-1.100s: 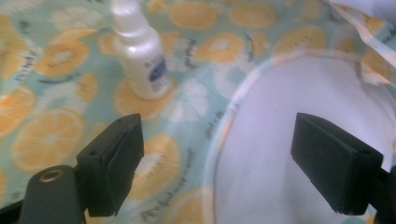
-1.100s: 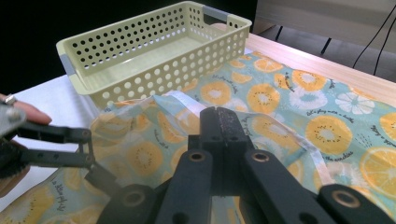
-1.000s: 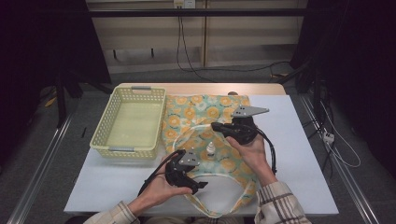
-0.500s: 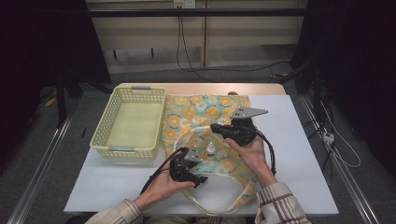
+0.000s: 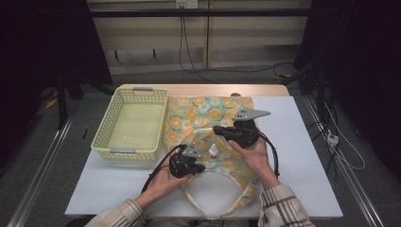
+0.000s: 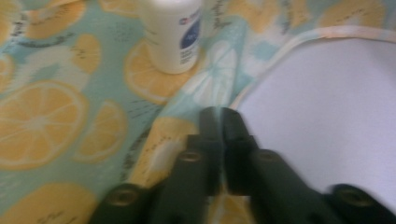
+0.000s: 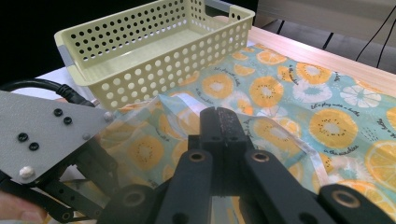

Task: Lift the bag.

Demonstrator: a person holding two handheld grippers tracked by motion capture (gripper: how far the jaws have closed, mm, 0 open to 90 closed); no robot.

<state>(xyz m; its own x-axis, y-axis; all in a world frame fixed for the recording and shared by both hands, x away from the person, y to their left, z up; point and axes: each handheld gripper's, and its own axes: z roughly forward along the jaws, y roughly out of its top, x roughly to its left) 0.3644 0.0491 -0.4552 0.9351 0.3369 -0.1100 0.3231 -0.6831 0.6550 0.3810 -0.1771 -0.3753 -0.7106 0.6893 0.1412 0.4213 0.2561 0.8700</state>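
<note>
Fabric: a cloth bag (image 5: 210,124) printed with orange and lemon slices on pale teal lies flat in the middle of the table (image 5: 302,161), its far part spread toward the back edge and its strap (image 5: 215,208) looping on the bare surface toward the person.
Left gripper (image 5: 198,166): held at the near left edge of the bag, jaws closed together on a fold of the cloth. In the left gripper view the left gripper (image 6: 219,116) shows printed fabric running in under and between the closed jaws, with the white-trimmed bag edge (image 6: 289,44) just to one side.
Right gripper (image 5: 218,129): held over the middle of the bag, farther from the person than the left one, jaws closed. In the right gripper view the right gripper (image 7: 224,123) has a raised ridge of the cloth pinched at its jaw tips; the fabric tents up toward them.
Bottle (image 5: 213,151): a small white bottle stands upright on the bag, between the two grippers and apart from both. The left gripper view shows the bottle (image 6: 173,35) just ahead of the jaws, resting on a lemon slice.
Basket (image 5: 108,137): pale yellow plastic with perforated walls, on the table to the left of the bag, its right wall just beside the cloth.
Hands: the left hand (image 5: 163,182) and right hand (image 5: 253,151) each grasp a gripper body, plaid sleeves at the near edge.
</note>
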